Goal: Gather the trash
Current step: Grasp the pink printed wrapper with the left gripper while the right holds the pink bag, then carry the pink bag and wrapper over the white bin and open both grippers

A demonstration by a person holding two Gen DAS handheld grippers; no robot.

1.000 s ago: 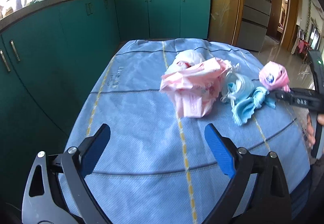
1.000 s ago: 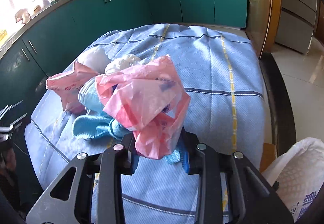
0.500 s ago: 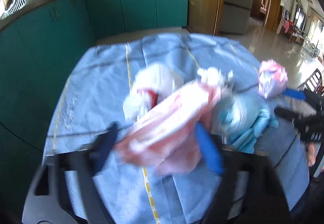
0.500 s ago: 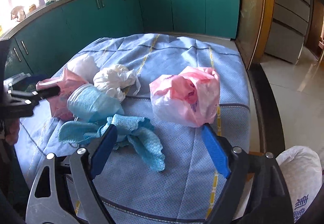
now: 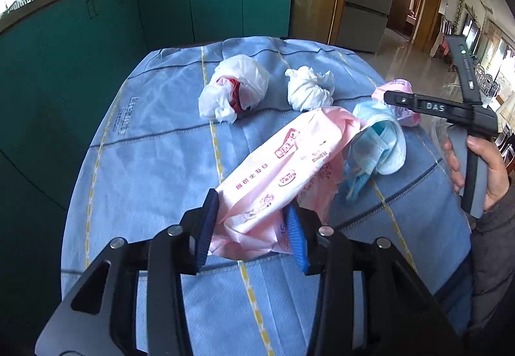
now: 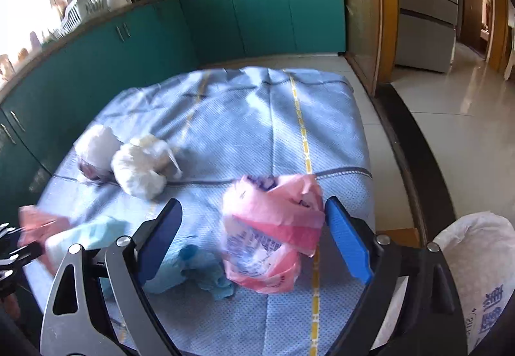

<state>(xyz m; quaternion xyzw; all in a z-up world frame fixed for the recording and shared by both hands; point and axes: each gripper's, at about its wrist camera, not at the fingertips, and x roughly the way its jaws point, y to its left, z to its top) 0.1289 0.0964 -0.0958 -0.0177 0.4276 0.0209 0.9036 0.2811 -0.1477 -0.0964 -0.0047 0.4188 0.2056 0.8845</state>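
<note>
Pink wrapper (image 5: 276, 172) clenched at its near end in left tongs (image 5: 252, 227), long axis running up-right toward blue mask (image 5: 379, 143). Right tongs (image 6: 254, 240) spread wide around pink bag (image 6: 273, 233) on blue-clothed counter (image 6: 251, 118); white wads (image 5: 309, 87) beyond

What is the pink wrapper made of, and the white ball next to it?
The pink wrapper held in the left tool looks like thin plastic film: slightly glossy, printed, sharply creased. The white ball looks like tissue paper: matte, softly crumpled, though it could be thin cloth.
</note>
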